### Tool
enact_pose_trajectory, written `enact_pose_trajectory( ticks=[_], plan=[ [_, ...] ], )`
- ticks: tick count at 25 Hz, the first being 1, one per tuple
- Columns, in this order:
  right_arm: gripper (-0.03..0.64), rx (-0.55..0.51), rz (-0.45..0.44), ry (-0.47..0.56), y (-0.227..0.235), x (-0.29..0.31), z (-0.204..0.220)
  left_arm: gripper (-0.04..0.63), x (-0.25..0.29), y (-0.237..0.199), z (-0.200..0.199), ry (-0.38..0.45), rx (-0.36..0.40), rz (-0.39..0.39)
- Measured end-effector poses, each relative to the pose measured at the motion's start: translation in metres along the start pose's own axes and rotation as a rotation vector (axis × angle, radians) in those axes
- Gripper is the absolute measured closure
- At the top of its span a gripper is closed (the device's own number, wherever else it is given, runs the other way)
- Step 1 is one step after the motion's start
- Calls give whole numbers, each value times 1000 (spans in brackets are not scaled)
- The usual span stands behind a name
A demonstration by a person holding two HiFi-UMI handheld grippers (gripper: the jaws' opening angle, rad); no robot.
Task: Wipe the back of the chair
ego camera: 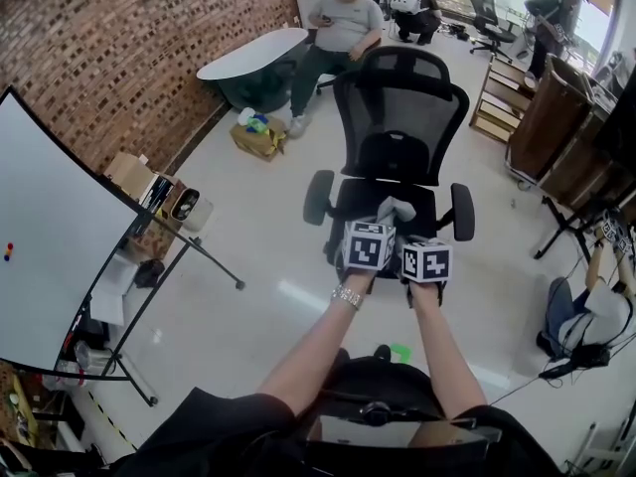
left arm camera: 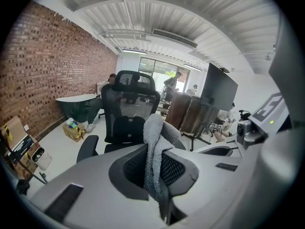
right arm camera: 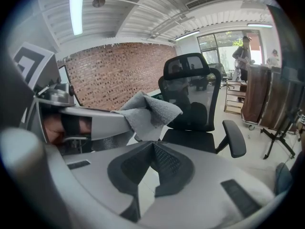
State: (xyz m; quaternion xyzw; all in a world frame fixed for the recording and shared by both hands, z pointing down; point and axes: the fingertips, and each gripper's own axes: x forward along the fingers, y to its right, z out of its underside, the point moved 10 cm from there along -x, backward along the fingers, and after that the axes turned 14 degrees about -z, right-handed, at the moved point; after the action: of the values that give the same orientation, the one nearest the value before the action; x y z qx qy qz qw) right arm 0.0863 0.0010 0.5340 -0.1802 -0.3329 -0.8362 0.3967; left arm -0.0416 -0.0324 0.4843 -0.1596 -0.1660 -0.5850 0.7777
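Note:
A black mesh office chair (ego camera: 399,117) stands ahead of me, its seat turned toward me and its backrest (left arm camera: 126,104) upright on the far side. My left gripper (ego camera: 370,244) is shut on a grey cloth (left arm camera: 153,147), which sticks up between its jaws. From the right gripper view, the cloth (right arm camera: 148,109) hangs off the left gripper (right arm camera: 93,123) in front of the chair (right arm camera: 193,104). My right gripper (ego camera: 427,260) hovers close beside the left, just before the seat. Its jaws are shut with nothing between them (right arm camera: 153,148).
A whiteboard on a stand (ego camera: 50,237) fills the left. A person (ego camera: 343,23) sits at a white table (ego camera: 253,53) behind the chair, with a bag (ego camera: 256,137) on the floor nearby. Wooden shelves (ego camera: 497,97) and cabinets (ego camera: 556,117) line the right.

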Motion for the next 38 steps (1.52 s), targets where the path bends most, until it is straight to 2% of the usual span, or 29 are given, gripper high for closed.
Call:
enact_pose_trajectory(
  ticks=[5, 9, 13, 21, 29, 33, 36, 38],
  plan=[
    [612, -2, -17, -7, -3, 4, 0, 566, 0, -2, -1, 5, -1, -1],
    [612, -5, -26, -7, -5, 4, -3, 566, 3, -7, 5, -40, -7, -22],
    [612, -7, -31, -9, -8, 5, -5, 566, 0, -8, -4, 7, -3, -11],
    [612, -7, -39, -16, -10, 8, -5, 566, 1, -8, 0, -6, 15, -19],
    [612, -7, -46, -22, -9, 11, -5, 566, 6, -11, 11, -54, 25, -32],
    [612, -5, -45, -23, -9, 11, -6, 566, 5, -10, 5, -35, 38, -26],
    [612, -4, -50, -25, -8, 13, -5, 566, 9, -14, 11, -62, 28, -37],
    [612, -3, -54, -26, -7, 14, -4, 566, 8, -13, 7, -36, 31, -31]
  ],
)
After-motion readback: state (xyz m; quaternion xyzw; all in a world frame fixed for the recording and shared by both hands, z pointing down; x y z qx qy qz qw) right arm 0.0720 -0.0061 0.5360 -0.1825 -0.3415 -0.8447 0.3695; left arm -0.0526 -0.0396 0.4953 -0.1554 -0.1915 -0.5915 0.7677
